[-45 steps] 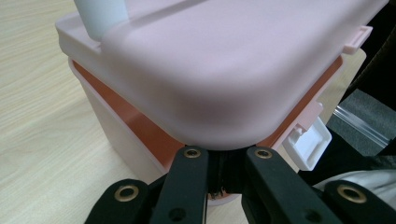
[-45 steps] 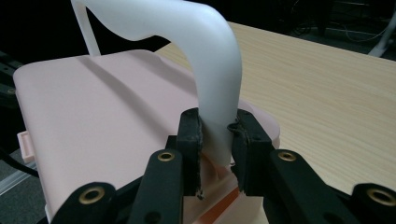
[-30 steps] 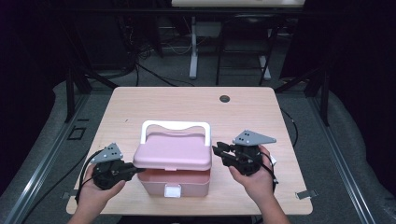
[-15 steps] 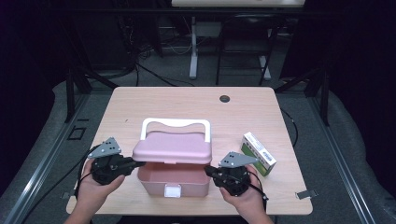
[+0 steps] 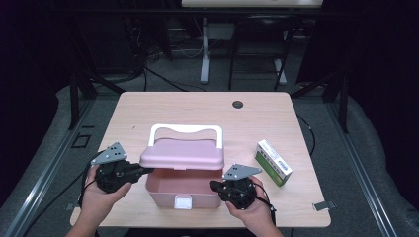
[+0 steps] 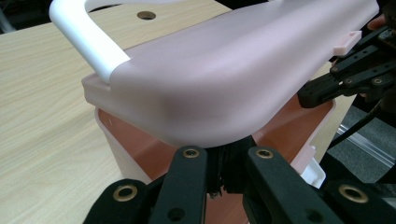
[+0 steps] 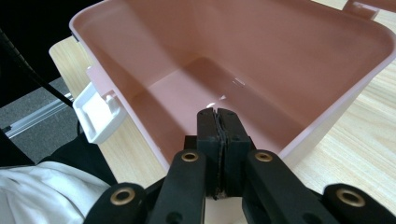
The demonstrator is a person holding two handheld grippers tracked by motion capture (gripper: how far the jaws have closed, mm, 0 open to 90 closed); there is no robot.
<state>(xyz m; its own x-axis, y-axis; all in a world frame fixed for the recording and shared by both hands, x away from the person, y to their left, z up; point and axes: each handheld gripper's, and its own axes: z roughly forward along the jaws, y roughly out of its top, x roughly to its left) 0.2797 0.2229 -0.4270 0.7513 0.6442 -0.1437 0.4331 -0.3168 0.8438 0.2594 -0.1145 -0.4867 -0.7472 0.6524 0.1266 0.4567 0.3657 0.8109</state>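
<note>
the pink box sits near the front edge of the bench, its white latch facing the person, and the lid is up off the front rim, tilted open with the white handle lying at the back. the left hand-held gripper is at the lid's left edge; from the left gripper view its jaws are pinched nearly together right under the lid's lip, so it looks to be clamped on that thin edge and propping the lid up. the right hand-held gripper is down at the box's right side, jaws closed flat against each other with nothing between them, as the right gripper view shows, and its tip pokes over the rim toward the bare inside of the box. a small green and white carton lies on the bench to the right of the box, apart from it, with neither gripper on it.

so the step in hand reads as holding the box open. my guess at what comes next: the right gripper has to back off from the rim, spread its jaws, and swing over to that carton, taking it across its narrow sides. meanwhile the left needs to keep the lid high, because if the lip slips free the lid drops onto whatever is going in.
</note>
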